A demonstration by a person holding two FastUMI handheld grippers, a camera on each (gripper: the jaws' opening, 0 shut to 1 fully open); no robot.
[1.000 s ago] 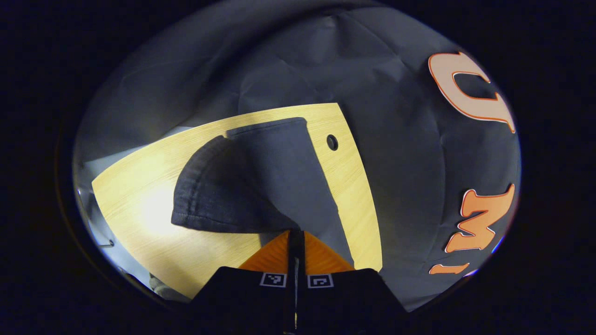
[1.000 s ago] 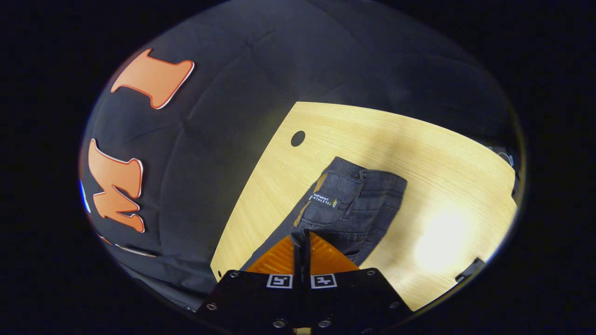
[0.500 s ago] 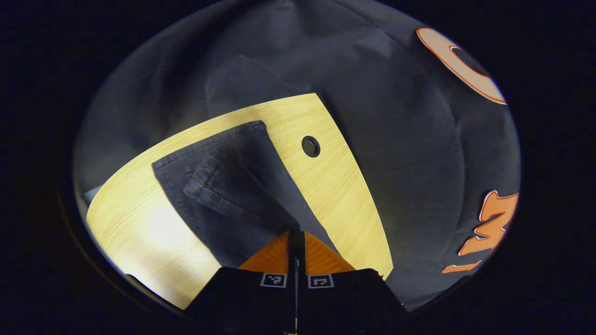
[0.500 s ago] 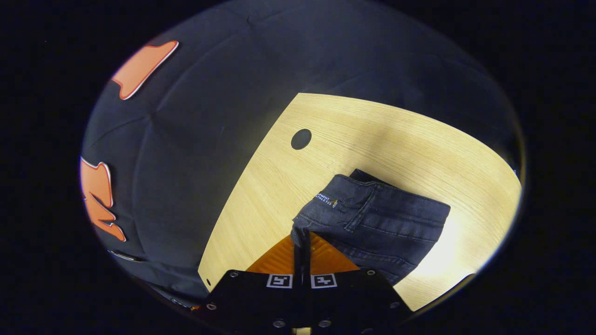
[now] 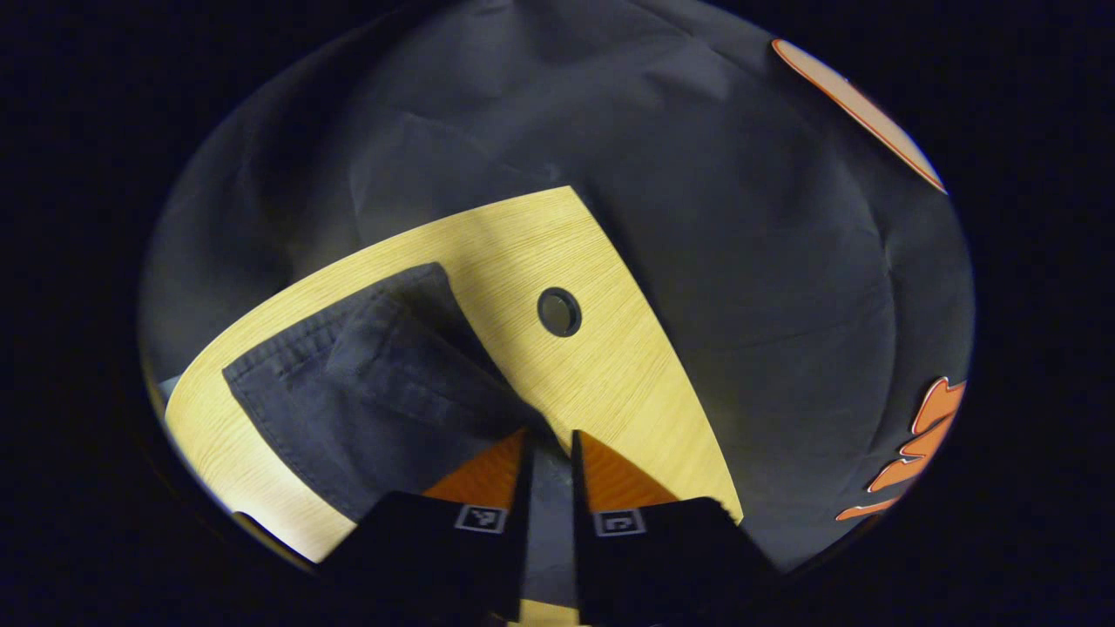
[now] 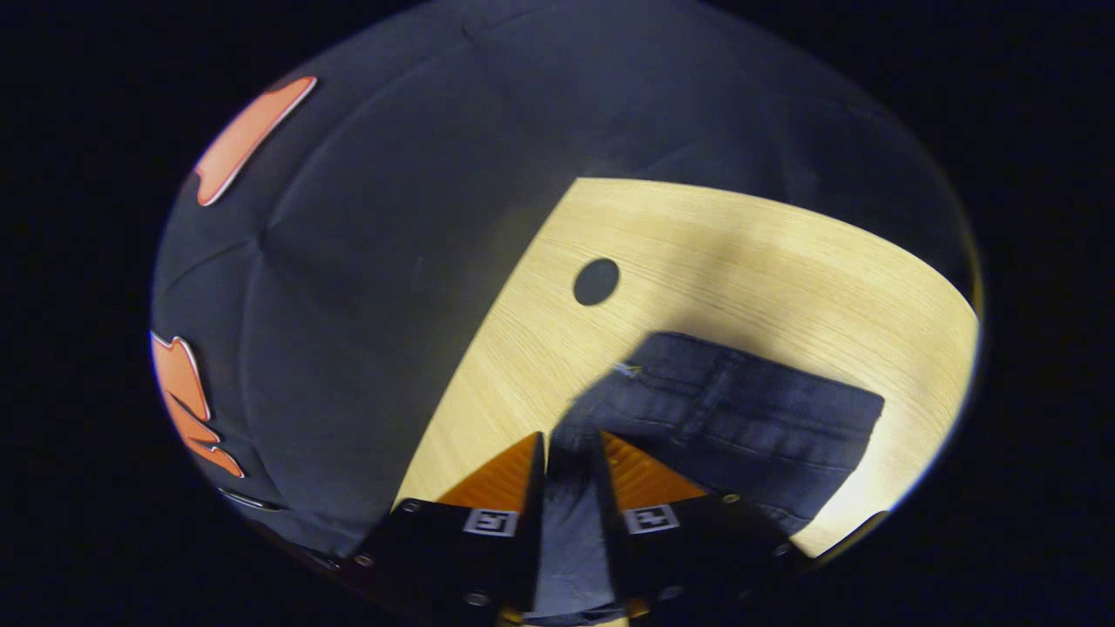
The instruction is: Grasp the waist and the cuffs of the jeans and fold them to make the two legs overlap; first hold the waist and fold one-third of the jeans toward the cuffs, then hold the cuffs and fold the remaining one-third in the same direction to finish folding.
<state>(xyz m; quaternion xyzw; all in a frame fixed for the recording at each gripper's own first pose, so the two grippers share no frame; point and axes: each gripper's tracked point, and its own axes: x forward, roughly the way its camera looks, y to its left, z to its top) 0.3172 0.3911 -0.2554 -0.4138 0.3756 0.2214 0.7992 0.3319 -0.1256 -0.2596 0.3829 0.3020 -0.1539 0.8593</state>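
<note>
- The jeans (image 5: 375, 392) lie flat on the wooden table (image 5: 610, 383), doubled over so that one layer rests on another; in the right gripper view the jeans (image 6: 749, 427) show seams and a small pale tag at the near corner — too blurred to read now, though half a second ago its white lettering was sharper.
- A round hole (image 5: 558, 312) in the tabletop sits just beyond the denim, apart from it; the right gripper view has the hole (image 6: 596, 281) above the cloth's corner.
- Dark booth cloth (image 5: 740, 261) hangs behind the table.
- The left gripper (image 5: 549, 440) has its fingers parted a little, with denim showing in the gap; half a second ago they were pressed together on the cloth.
- The right gripper (image 6: 571, 444) is likewise spread, fabric lying between its fingers rather than pinched — earlier it was clamped on that edge.
</note>
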